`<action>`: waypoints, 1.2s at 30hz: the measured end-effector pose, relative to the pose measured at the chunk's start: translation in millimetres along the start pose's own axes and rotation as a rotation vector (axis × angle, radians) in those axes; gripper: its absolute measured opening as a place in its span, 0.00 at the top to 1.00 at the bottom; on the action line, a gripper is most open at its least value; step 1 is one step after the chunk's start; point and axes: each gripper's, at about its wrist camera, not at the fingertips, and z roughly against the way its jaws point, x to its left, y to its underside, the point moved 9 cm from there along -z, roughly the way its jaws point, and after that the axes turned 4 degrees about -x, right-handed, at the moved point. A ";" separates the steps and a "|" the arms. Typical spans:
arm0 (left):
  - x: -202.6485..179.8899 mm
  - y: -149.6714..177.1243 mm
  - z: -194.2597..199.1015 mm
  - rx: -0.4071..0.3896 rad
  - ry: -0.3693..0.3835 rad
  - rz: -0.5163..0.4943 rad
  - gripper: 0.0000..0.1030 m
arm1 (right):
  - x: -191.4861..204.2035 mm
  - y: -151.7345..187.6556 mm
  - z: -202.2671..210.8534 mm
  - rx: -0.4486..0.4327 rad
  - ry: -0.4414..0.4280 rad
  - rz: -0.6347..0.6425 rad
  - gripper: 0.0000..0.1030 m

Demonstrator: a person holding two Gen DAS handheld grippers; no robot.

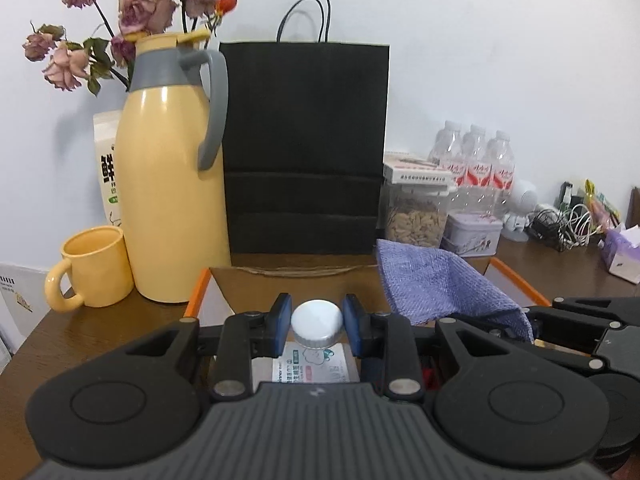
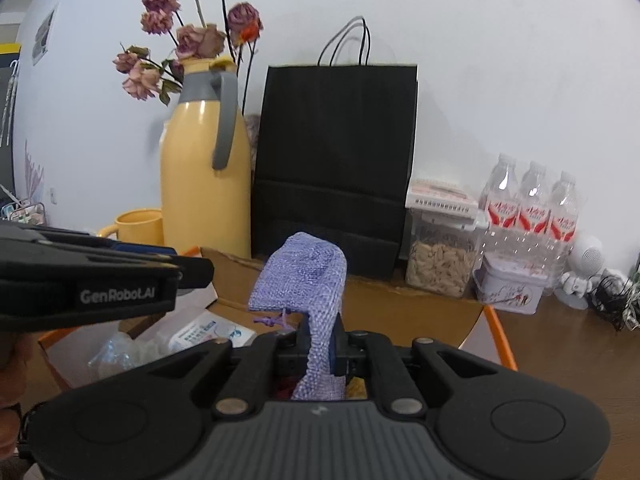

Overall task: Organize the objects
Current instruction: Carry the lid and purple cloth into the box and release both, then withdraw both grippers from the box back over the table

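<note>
My left gripper [image 1: 317, 322] has its blue pads on either side of a white ribbed bottle cap [image 1: 317, 322], closed on it, above an open cardboard box [image 1: 280, 276] with an orange edge. A white labelled packet [image 1: 314, 368] lies in the box below. My right gripper [image 2: 320, 344] is shut on a purple woven drawstring pouch [image 2: 304, 276], held upright over the same box [image 2: 400, 304]. The pouch also shows in the left wrist view [image 1: 432, 284], to the right of the cap. The left gripper body shows at the left of the right wrist view [image 2: 88, 280].
A yellow thermos jug [image 1: 168, 184], a yellow mug [image 1: 92, 272], dried roses [image 1: 132, 12] and a black paper bag [image 1: 304, 148] stand behind the box. A seed jar [image 1: 416, 216], a tin [image 1: 472, 234], water bottles [image 1: 476, 160], cables [image 1: 560, 224] and tissues [image 1: 624, 256] fill the right.
</note>
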 end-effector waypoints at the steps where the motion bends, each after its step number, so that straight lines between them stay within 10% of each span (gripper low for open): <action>1: 1.7 1.9 -2.3 0.006 -0.008 0.005 0.70 | -0.8 2.0 -1.9 0.010 -0.003 -0.004 0.87; 3: 5.1 4.3 -3.8 0.010 -0.020 0.010 0.55 | -3.1 4.8 -3.4 0.028 -0.009 -0.023 0.74; 5: 9.5 4.8 -2.5 -0.001 -0.051 0.012 0.18 | -5.3 5.2 -2.3 0.033 -0.009 -0.034 0.52; 7: 14.0 3.1 1.6 -0.029 -0.099 0.011 0.00 | -7.3 3.2 0.7 0.024 0.003 -0.042 0.13; 9: 16.2 -0.5 5.6 -0.052 -0.121 0.005 0.00 | -8.6 1.0 4.4 0.008 0.024 -0.040 0.02; 31: 20.3 10.0 76.5 -0.072 -0.052 0.005 0.00 | -13.8 22.1 77.8 -0.023 0.024 -0.005 0.01; 36: 12.4 37.0 102.5 -0.053 -0.038 -0.042 0.00 | -26.0 56.4 109.2 0.023 0.037 0.004 0.21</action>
